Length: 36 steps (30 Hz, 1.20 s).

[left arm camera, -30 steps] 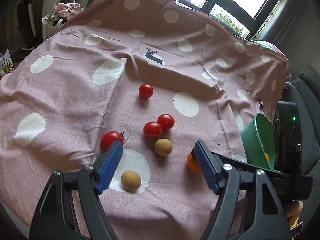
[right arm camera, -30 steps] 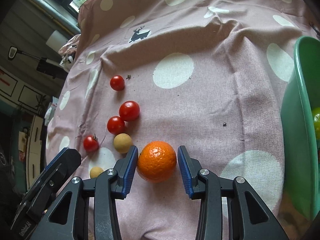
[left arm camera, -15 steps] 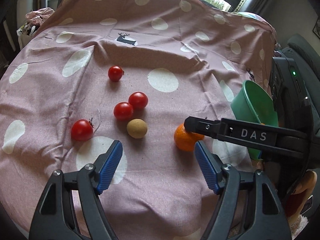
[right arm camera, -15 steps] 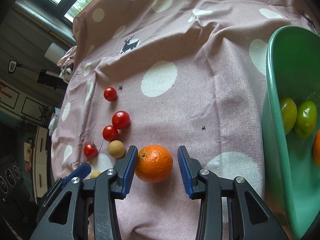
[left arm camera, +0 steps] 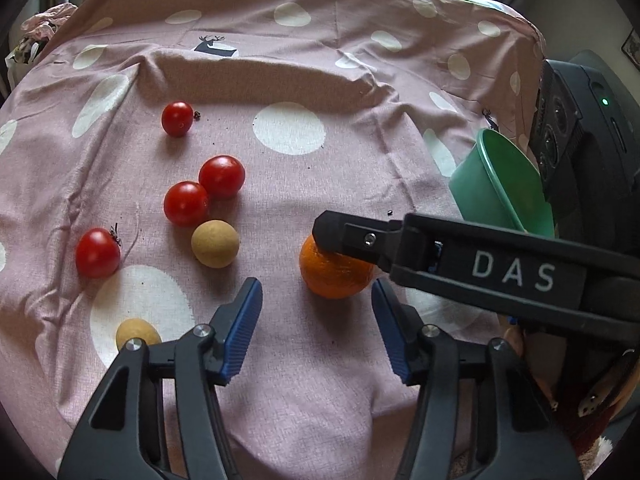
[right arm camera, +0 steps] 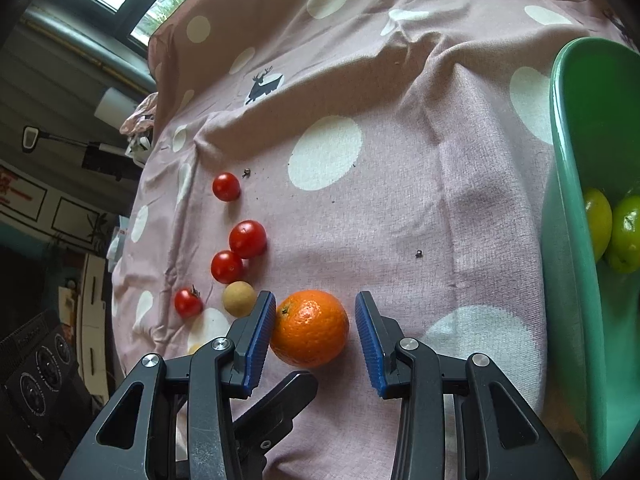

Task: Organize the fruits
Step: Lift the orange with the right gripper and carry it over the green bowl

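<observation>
While the right gripper (right arm camera: 315, 330) brackets the orange (right arm camera: 310, 327), unclamped, uneven closing could roll it; left gripper (left arm camera: 316, 326) gapes empty.

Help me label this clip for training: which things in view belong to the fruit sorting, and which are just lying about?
Part of the job:
orange, between the open right gripper
four red tomatoes
two tan round fruits
green bowl holding green fruits
left gripper, open and empty

Just lying about:
polka-dot cloth
crumpled pink fabric beyond the table
</observation>
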{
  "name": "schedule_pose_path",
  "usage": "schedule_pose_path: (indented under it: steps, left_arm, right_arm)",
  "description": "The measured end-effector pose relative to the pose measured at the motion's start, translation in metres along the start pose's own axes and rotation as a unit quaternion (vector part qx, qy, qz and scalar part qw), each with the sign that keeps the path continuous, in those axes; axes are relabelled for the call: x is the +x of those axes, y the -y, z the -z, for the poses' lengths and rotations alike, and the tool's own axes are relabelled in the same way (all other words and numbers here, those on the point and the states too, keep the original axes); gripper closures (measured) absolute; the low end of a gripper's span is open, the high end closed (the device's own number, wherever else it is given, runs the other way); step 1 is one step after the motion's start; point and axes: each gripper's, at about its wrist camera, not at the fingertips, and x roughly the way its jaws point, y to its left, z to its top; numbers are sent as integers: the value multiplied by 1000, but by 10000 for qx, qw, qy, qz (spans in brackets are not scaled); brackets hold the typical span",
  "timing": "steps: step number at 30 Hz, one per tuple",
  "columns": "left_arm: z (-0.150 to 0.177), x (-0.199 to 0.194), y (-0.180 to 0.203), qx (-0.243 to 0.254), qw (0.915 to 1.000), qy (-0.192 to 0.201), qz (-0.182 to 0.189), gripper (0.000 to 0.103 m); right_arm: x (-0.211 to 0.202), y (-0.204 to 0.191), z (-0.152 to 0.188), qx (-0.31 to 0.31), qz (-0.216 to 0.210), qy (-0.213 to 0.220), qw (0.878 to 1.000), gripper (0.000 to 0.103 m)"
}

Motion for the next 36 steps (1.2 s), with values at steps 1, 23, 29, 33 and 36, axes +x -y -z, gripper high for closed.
schedule_pose_path:
  steps: [1,23,29,33,36]
  left_arm:
    - [0,2,-1,-65,10000,-44,25,52]
    - [-2,-15,8,13,9995,304,81,66]
    - [-4,-35,19,141,9977,663,15,66]
    - [-3,-48,28,259,9956,893,-75,66]
    - [-4,-54,35,323,9943,1016,-80,66]
  right_arm:
    - [2,0,0,9,-38,-18,10000,63]
    - [-8,-21,3,-367,-371,280,9982,62]
    - [-27,-31,4,-570,-457,608,9955,62]
    - [-42,-36,6,-713,-534,828,9926,62]
    - [-52,-37,7,-750,-562,972,9908,62]
